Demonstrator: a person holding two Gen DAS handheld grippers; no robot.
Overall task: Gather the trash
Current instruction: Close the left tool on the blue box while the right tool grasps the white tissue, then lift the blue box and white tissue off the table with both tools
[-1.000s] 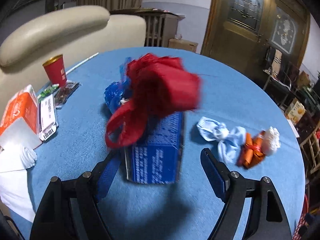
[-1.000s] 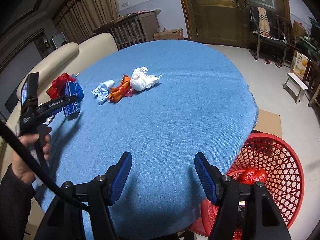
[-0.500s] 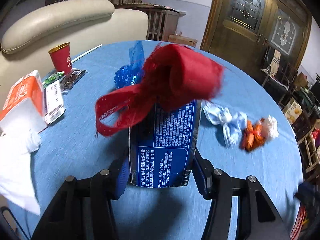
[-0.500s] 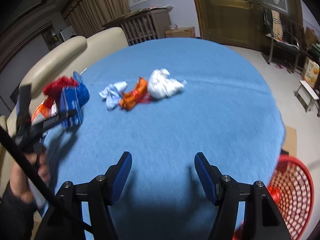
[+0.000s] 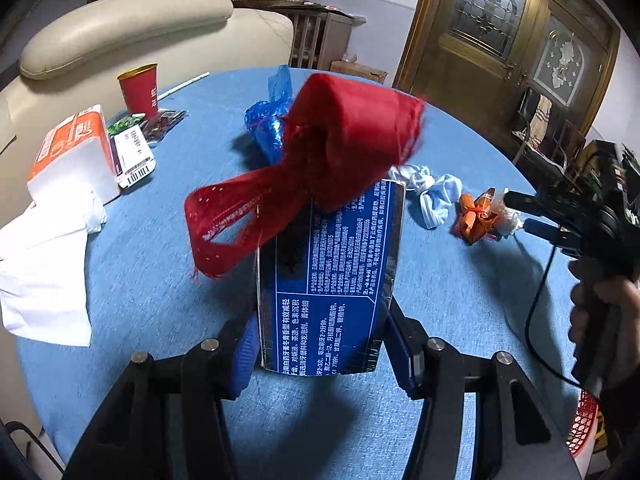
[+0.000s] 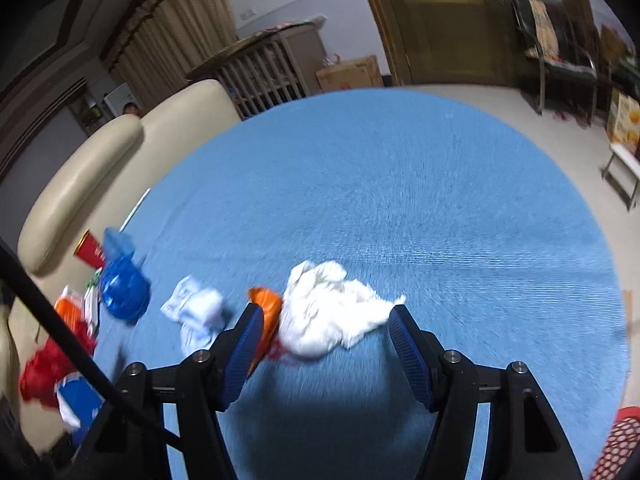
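My left gripper [image 5: 322,344] is shut on a blue printed box [image 5: 332,280] with a red mesh bag [image 5: 320,152] draped over its top, held above the blue table. My right gripper [image 6: 326,336] is open, its fingers on either side of a crumpled white tissue [image 6: 332,312]. An orange wrapper [image 6: 266,306] touches the left finger. A light blue wad [image 6: 196,312] and a blue plastic bag [image 6: 122,290] lie further left. In the left wrist view the right gripper [image 5: 532,212] reaches the orange wrapper [image 5: 476,216] beside the light blue wad [image 5: 432,196].
A red paper cup [image 5: 140,88], an orange-white carton [image 5: 74,156], white paper [image 5: 44,276] and small packets [image 5: 132,152] lie at the table's left by a cream sofa [image 5: 132,28]. A red mesh basket [image 6: 618,448] stands off the table's right edge.
My left gripper has closed on the blue box and lifted it with the red mesh bag. My right gripper has moved forward across the table to the white tissue.
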